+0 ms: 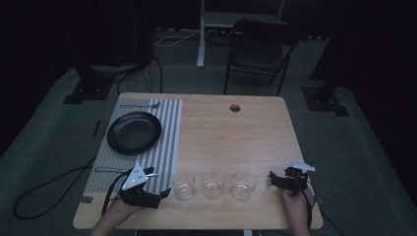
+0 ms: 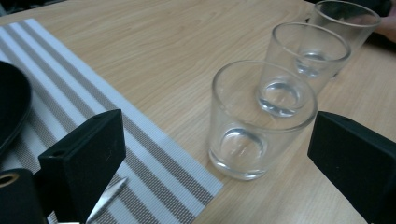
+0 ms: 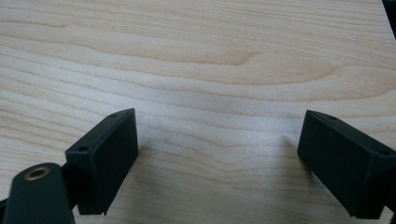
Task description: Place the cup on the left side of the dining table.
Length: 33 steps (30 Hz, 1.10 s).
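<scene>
Three clear glasses stand in a row along the near edge of your wooden tabletop (image 1: 236,132), which is the biggest thing before you. Next in size is the striped placemat (image 1: 167,147) covering the left side, from the far edge almost to the near one. On it, toward the far left corner, sits the black plate (image 1: 134,132), with a fork (image 1: 140,105) beyond it at the far edge.

Your left gripper (image 1: 164,192) lies at the near left, level with the tabletop, its jaws spread apart and gripping nothing; the left glass (image 2: 254,121) stands just ahead of them, beside the placemat's edge. The middle glass (image 2: 306,56) and right glass (image 2: 343,21) line up behind it. Your right gripper (image 1: 272,179) rests just right of the row, jaws wide apart over bare wood.
</scene>
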Motion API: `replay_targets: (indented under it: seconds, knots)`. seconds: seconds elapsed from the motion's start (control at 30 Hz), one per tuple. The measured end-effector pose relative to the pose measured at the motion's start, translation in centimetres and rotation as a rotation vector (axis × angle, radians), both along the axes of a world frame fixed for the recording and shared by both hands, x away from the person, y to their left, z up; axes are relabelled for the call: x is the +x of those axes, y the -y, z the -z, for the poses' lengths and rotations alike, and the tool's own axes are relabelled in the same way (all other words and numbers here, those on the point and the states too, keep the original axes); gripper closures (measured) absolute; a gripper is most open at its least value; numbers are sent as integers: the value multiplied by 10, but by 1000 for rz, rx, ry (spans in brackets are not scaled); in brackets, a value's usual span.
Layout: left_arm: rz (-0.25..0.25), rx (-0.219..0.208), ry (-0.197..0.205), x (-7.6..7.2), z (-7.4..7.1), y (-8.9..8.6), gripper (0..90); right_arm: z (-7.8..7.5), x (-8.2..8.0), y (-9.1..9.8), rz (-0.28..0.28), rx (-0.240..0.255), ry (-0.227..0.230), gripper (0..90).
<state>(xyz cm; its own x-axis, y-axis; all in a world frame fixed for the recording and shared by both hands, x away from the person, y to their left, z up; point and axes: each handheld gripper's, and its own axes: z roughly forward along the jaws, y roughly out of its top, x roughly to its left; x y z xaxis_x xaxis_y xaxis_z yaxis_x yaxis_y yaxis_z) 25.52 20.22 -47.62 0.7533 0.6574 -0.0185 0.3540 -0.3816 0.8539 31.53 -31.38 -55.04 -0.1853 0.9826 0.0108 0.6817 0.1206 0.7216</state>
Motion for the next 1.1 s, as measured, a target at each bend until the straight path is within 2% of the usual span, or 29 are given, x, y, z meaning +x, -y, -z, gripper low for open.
replay_targets:
  seconds: [0.1, 0.67, 0.9, 1.1]
  knots:
    - [26, 11, -2, 3, -3, 7, 47, 0, 0, 0, 0, 0, 0, 118]
    - [105, 41, 0, 13, -13, 34, 47, 0, 0, 0, -1, -1, 1, 118]
    - [133, 67, 0, 15, -14, 47, 48, 0, 0, 0, -1, -1, 1, 118]
    - [157, 70, -7, 19, -15, 55, 48, 0, 0, 0, -1, -1, 1, 118]
